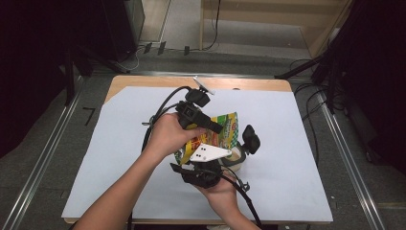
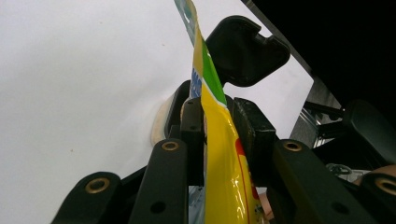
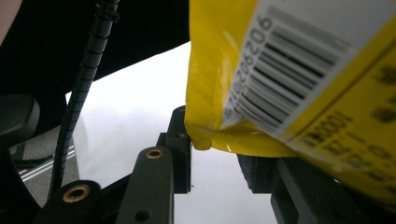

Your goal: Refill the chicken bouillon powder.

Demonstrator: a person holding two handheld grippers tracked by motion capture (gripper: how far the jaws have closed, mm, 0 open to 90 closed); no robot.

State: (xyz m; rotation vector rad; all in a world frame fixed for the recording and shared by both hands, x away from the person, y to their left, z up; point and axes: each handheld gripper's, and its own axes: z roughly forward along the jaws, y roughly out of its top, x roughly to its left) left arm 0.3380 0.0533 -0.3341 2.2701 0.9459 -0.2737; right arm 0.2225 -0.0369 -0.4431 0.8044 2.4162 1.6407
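A yellow and green snack bag [image 1: 228,126] is held up above the white table cover [image 1: 292,143] near the middle. My left gripper [image 1: 214,128] reaches in from the left and is shut on the bag [image 2: 224,163], which stands edge-on between its pads [image 2: 192,123]. My right gripper [image 1: 203,162] comes up from the near edge under a grey plate. It is open, and the bag's lower corner [image 3: 205,137] with its barcode hangs at the gap between its fingers [image 3: 180,140], touching neither that I can see.
A black plastic piece [image 1: 251,139] and a pale roll of tape [image 1: 238,156] lie just right of the bag, and both also appear beyond it: the black piece [image 2: 245,49], the roll [image 2: 161,123]. Cables trail from both grippers. Metal rails flank the wooden table.
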